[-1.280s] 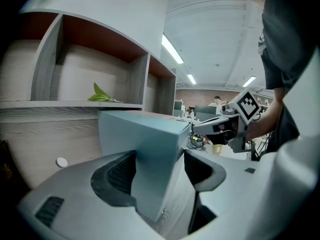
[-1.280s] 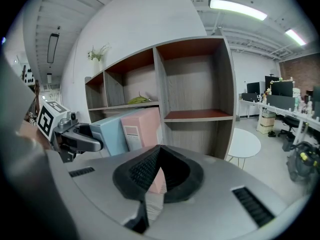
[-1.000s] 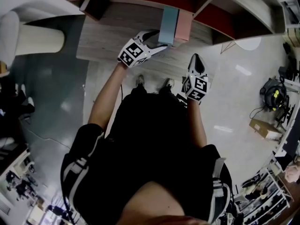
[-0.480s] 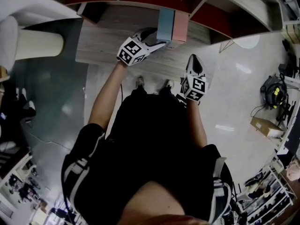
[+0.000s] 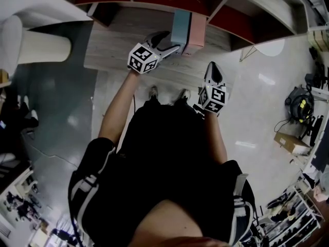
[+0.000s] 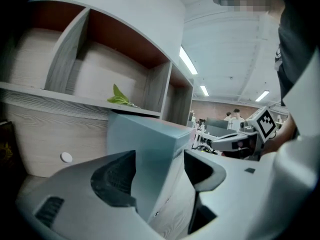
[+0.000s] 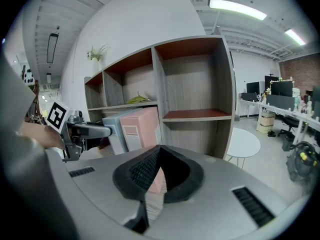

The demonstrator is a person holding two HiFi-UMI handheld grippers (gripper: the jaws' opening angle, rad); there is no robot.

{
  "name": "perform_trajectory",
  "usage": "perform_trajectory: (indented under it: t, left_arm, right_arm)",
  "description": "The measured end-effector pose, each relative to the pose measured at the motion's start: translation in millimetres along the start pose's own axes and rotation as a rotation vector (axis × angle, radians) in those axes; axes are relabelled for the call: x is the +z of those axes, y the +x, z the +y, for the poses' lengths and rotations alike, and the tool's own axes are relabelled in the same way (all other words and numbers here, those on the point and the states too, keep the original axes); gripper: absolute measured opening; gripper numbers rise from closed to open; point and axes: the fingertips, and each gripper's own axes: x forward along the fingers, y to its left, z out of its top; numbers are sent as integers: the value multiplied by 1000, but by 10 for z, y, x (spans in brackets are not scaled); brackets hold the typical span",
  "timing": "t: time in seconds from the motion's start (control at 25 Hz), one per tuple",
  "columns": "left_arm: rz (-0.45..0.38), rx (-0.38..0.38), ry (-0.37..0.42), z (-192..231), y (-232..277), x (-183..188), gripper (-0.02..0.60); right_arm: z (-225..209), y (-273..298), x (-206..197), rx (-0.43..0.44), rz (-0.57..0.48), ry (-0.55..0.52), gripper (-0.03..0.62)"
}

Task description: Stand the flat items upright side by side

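A light blue box stands upright on the wooden counter, tight against a pink box on its right. My left gripper reaches in from the left and is shut on the blue box's near edge. In the left gripper view the blue box fills the gap between the wide-set jaws of the left gripper. My right gripper hangs shut and empty in front of the counter, apart from both boxes. From the right gripper, the pink box and blue box show side by side.
Behind the boxes rises a wooden shelf unit with red-backed open compartments. A green leaf lies on the ledge above the boxes. A small round white table stands to the right of the counter. A white column is at far left.
The left gripper has rolled slightly while keeping hold of the blue box, and its marker cube sits a little further left. The right gripper has stayed still.
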Motion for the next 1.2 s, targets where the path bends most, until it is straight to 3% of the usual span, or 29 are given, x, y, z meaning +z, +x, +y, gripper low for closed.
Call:
perform_trajectory:
  t: [0.16, 0.2, 0.28, 0.4, 0.56, 0.76, 1.04, 1.2]
  left_arm:
    - [-53, 82, -18, 8, -267, 142, 305]
    - [-66, 107, -22, -6, -348, 183, 263]
    - [-118, 152, -49, -65, -524, 308, 107]
    - [-199, 200, -74, -239, -762, 541, 63]
    - [-233, 271, -28, -488, -957, 824, 46]
    - [-361, 349, -19, -742, -1208, 1172, 46]
    - [-321, 386, -66, -653, -1216, 1057, 46]
    - [-334, 388, -43, -664, -1231, 1070, 46]
  right_arm:
    - [28, -21, 12, 9, 1, -1, 25]
    - [40, -26, 26, 12, 0, -3, 25]
    - [68, -40, 75, 20, -6, -6, 25]
    - [115, -83, 195, 38, -24, -2, 25]
    - [195, -161, 433, 67, -54, -10, 25]
    - [316, -336, 739, 101, -108, -21, 25]
    - [441, -471, 932, 140, -136, -31, 25]
    - [429, -455, 917, 131, -138, -34, 25]
